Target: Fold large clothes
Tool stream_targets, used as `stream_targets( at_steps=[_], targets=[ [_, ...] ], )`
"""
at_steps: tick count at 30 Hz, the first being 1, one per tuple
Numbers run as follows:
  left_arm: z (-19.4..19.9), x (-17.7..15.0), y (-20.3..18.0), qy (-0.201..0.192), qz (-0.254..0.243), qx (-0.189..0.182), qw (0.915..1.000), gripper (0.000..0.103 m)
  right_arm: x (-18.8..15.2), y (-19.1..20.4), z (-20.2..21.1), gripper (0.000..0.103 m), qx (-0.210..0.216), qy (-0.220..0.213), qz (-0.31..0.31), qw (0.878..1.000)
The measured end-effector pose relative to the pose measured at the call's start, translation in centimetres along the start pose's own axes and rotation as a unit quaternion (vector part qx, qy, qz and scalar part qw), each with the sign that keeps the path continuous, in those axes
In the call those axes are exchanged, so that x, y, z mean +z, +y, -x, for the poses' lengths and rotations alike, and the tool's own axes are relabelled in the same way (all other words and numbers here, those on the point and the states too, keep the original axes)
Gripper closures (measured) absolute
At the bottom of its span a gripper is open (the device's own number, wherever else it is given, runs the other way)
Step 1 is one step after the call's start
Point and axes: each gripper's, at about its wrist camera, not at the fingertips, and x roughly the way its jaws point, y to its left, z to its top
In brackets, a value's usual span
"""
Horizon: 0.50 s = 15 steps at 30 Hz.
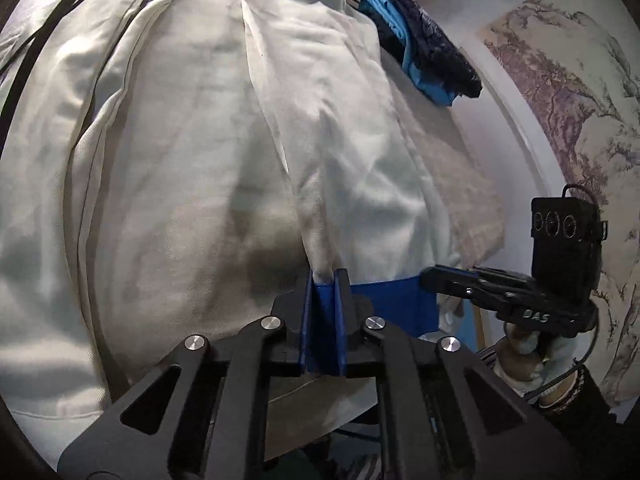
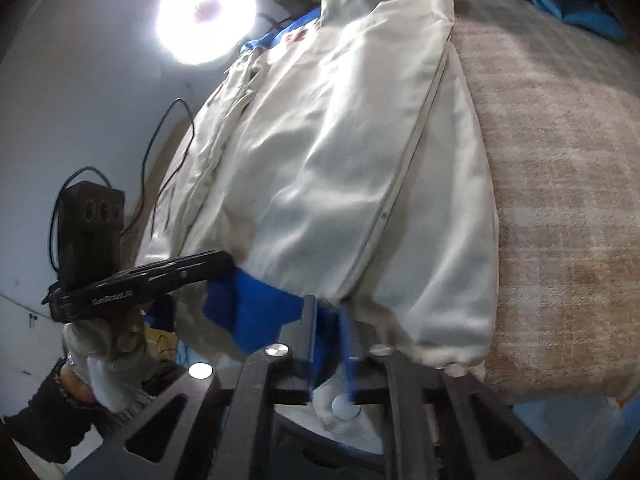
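A large off-white jacket with a blue hem band and red lettering near its collar lies spread over a beige woven surface; it also shows in the right wrist view. My left gripper is shut on the blue hem. My right gripper is shut on the same hem further along, where the jacket's front edge meets the band. In the left wrist view the right gripper bites the hem from the right. In the right wrist view the left gripper comes in from the left.
The beige woven cover extends to the right of the jacket. A pile of dark and light blue clothes lies at the far end. A wall with a landscape painting is on the right. A bright round lamp shines.
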Motion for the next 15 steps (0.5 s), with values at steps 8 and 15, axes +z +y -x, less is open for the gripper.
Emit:
stream_targets(
  at_steps=[8, 15],
  targets=[
    [1.1, -1.1, -3.5, -0.014, -0.014, -0.030, 0.9994, 0.096, 0.3, 1.4, 5.7, 0.100, -0.001, -0.043, 0.033, 0.999],
    [-1.2, -2.7, -7.0, 0.001, -0.046, -0.036, 0.9983, 0.097, 0.0, 0.1, 8.8, 0.101, -0.045, -0.026, 0.053, 0.997]
  ],
)
